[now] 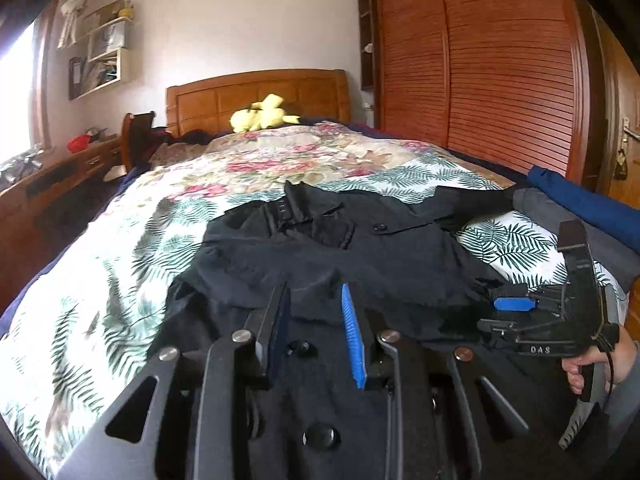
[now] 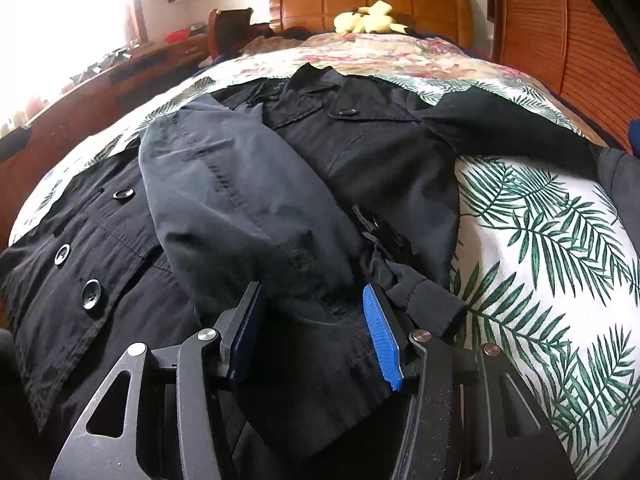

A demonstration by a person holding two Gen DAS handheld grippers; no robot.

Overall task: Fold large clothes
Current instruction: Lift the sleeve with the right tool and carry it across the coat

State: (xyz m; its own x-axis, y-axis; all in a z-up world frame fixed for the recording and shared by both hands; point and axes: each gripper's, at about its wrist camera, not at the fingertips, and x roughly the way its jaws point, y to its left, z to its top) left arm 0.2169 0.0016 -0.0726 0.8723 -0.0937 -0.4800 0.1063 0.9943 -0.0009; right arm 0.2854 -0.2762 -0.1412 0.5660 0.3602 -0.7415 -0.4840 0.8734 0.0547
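A large black button-front coat (image 1: 360,248) lies spread on the bed, collar toward the headboard; it also shows in the right wrist view (image 2: 360,148). Its left sleeve (image 2: 240,200) is folded diagonally across the front; the right sleeve (image 2: 500,120) stretches out to the right. My left gripper (image 1: 316,300) is open just above the coat's lower part. My right gripper (image 2: 316,300) is open, its blue-padded fingers either side of the folded sleeve's cuff end. The right gripper also shows in the left wrist view (image 1: 516,306), held by a hand at the coat's right edge.
The bed has a fern and flower print cover (image 2: 540,240) and a wooden headboard (image 1: 260,96) with a yellow plush toy (image 1: 262,114). Folded blue and grey clothes (image 1: 592,208) lie at the bed's right edge. A wooden desk (image 1: 60,176) stands left, a louvred wardrobe (image 1: 500,80) right.
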